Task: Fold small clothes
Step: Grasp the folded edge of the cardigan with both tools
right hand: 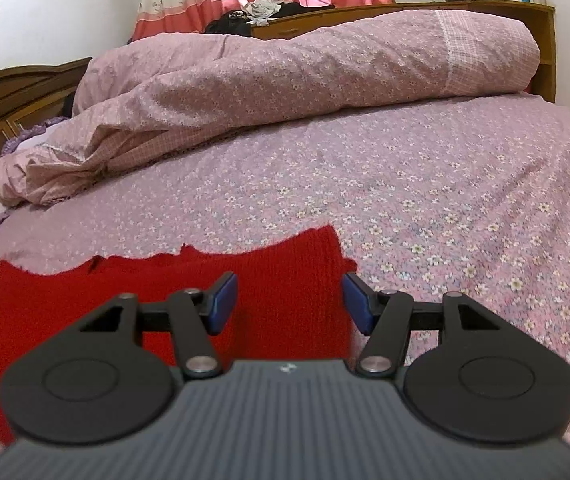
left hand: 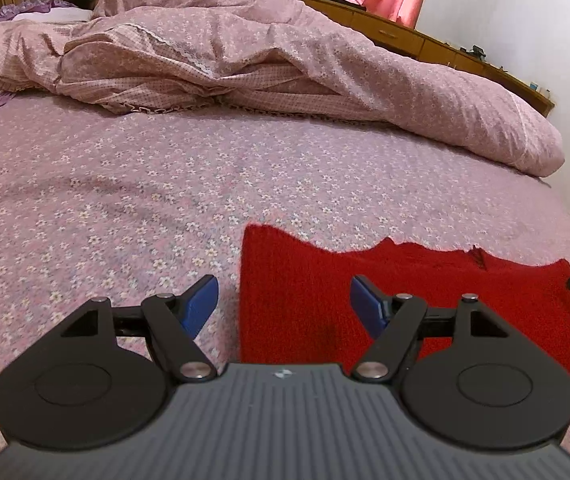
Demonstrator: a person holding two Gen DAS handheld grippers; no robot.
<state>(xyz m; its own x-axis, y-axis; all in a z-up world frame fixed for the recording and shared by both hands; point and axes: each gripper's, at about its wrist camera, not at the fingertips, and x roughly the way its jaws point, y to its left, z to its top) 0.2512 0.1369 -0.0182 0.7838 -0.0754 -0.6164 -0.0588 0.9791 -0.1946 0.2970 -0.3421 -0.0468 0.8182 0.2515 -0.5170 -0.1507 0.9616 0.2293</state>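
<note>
A red knitted garment lay flat on the near part of the bed, on its flowered pink sheet, with a rumpled pink quilt heaped along the far side. The left claw stood wide and empty over the garment's left edge, one blue pad over the sheet and the other over the red knit. The right claw was also spread and empty, straddling the garment's right edge.

1. A small bright red knitted garment lies spread flat on the floral pink bed sheet.
2. Its far edge is uneven, with raised corners and one small notch.
</note>
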